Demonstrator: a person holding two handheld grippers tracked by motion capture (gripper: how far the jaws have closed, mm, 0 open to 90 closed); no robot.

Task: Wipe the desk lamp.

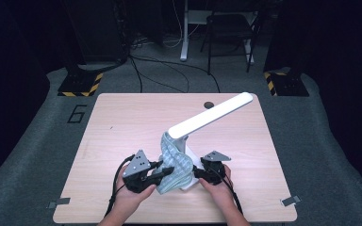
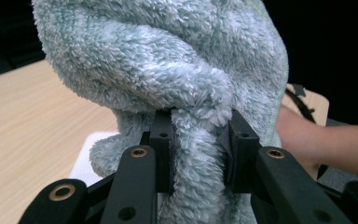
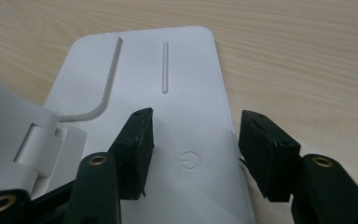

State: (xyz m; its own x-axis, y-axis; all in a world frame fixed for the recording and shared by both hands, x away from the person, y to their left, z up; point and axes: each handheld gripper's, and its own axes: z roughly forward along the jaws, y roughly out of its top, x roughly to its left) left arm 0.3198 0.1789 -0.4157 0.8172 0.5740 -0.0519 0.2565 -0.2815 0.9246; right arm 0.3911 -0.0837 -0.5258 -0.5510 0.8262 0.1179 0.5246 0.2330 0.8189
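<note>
A fluffy pale-teal towel [image 1: 173, 164] hangs bunched against the stem of a white desk lamp [image 1: 212, 115]. The lamp's flat base [image 3: 177, 79] lies on the wooden table [image 1: 122, 122]. My left gripper [image 1: 166, 171] is at the towel's left side. In the left gripper view it [image 2: 198, 140] is shut on a thick fold of the towel [image 2: 168, 56]. My right gripper [image 1: 198, 173] is at the base's near right corner. Its jaws [image 3: 196, 140] stand open: one pad lies over the base beside the power symbol [image 3: 189, 160], the other just past the base's edge.
The lamp's long white head slants up toward the table's far right. A small dark hole [image 1: 209, 104] sits near the far edge. The other forearm [image 2: 326, 144] shows behind the towel. Chairs, cables and striped stand feet [image 1: 81, 84] are on the floor beyond.
</note>
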